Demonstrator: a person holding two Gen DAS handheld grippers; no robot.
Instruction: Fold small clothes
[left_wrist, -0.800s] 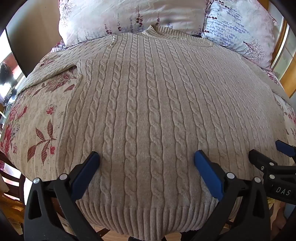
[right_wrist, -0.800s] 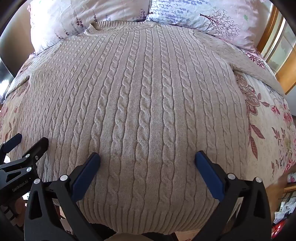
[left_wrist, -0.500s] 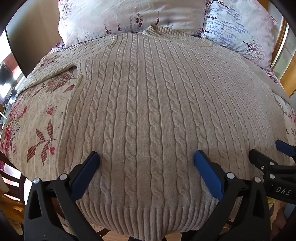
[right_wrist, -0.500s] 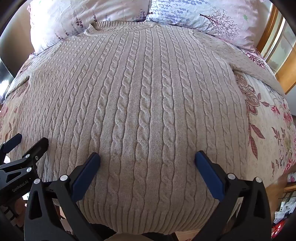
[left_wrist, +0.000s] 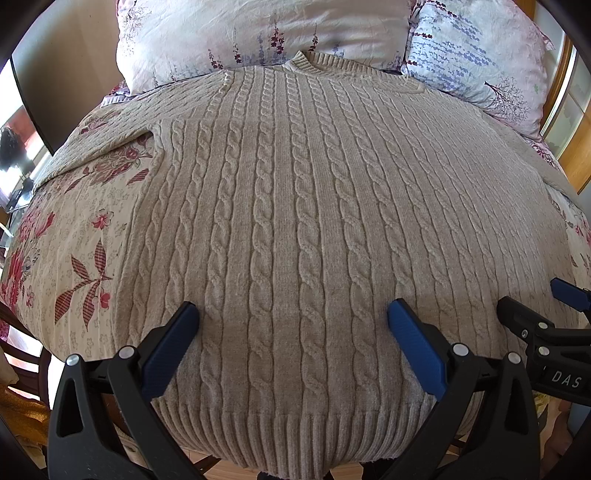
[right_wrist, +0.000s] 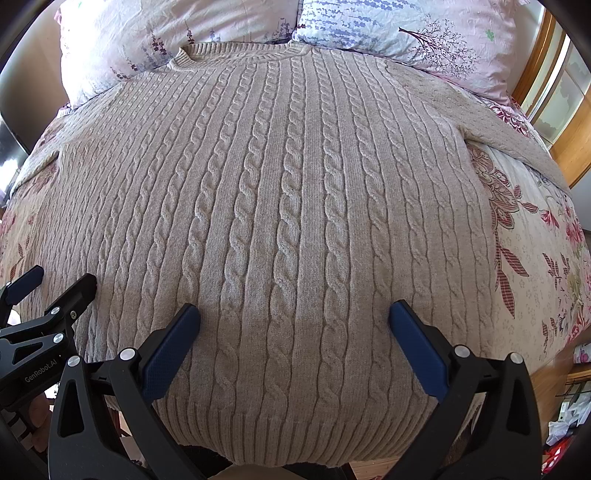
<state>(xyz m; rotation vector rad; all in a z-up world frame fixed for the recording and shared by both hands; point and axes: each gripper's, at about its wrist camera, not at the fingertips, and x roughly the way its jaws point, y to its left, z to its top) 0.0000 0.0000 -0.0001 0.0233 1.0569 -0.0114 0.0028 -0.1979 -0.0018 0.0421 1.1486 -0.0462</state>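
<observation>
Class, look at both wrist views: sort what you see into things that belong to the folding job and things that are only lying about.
Part of the job:
- beige cable-knit sweater, spread flat
- left gripper, jaws open
- right gripper, jaws open

Just lying about:
- two floral pillows
- floral bedspread under the sweater

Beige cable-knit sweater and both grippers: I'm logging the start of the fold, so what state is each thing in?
Beige cable-knit sweater: spread flat, front up, unfolded, sleeves out to the sides, collar toward the pillows.
Left gripper: open, blue-padded fingers wide apart over the hem, holding nothing.
Right gripper: open over the hem, holding nothing.
Floral bedspread: smooth under the sweater.
Floral pillows: propped at the head.
</observation>
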